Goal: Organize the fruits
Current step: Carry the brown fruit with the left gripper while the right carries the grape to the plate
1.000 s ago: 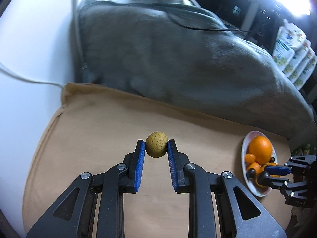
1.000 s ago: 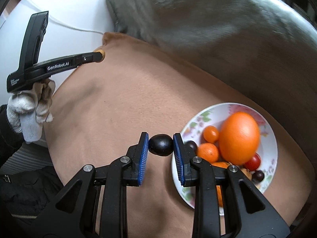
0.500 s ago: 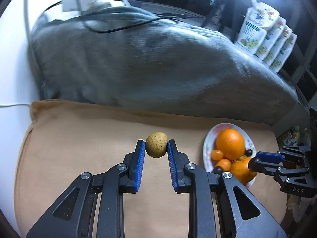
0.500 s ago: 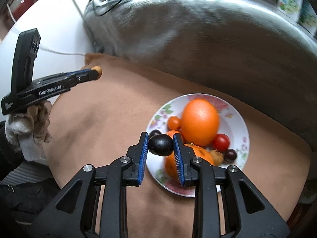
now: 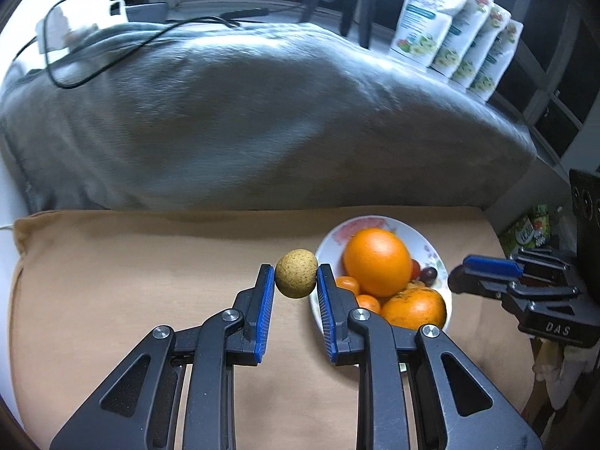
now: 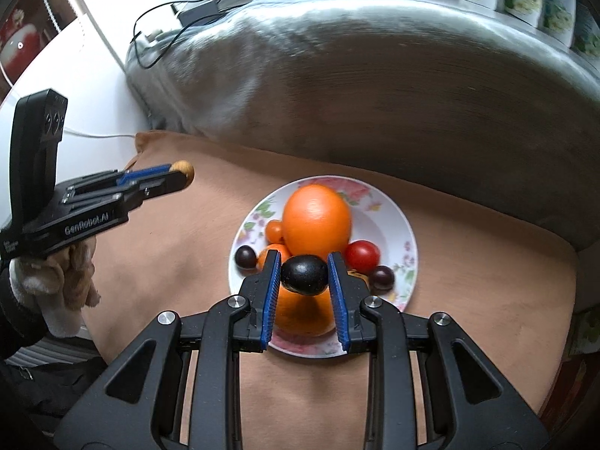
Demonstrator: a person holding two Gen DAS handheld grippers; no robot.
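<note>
My left gripper [image 5: 296,278] is shut on a tan speckled round fruit [image 5: 296,273], held just left of the flowered plate [image 5: 435,255]; it also shows in the right wrist view [image 6: 180,174]. My right gripper [image 6: 304,275] is shut on a dark plum [image 6: 304,275], held above the plate [image 6: 393,221]; it also shows in the left wrist view [image 5: 459,279]. The plate holds a big orange [image 6: 317,219], a second orange [image 5: 414,307], small orange fruits [image 6: 274,229], a red tomato [image 6: 362,256] and dark grapes [image 6: 245,256].
The plate lies on a tan cushion [image 5: 131,270]. A grey blanket heap [image 5: 243,120] rises behind it, with cables and a charger [image 5: 75,26] on top. Several white pouches [image 5: 457,30] stand at the back right. A white surface [image 6: 86,75] lies to the left.
Both grippers have moved toward the plate with their fruit. The right gripper now holds the plum over the plate's fruits; the left has swung right until its fruit is beside the plate's rim.
</note>
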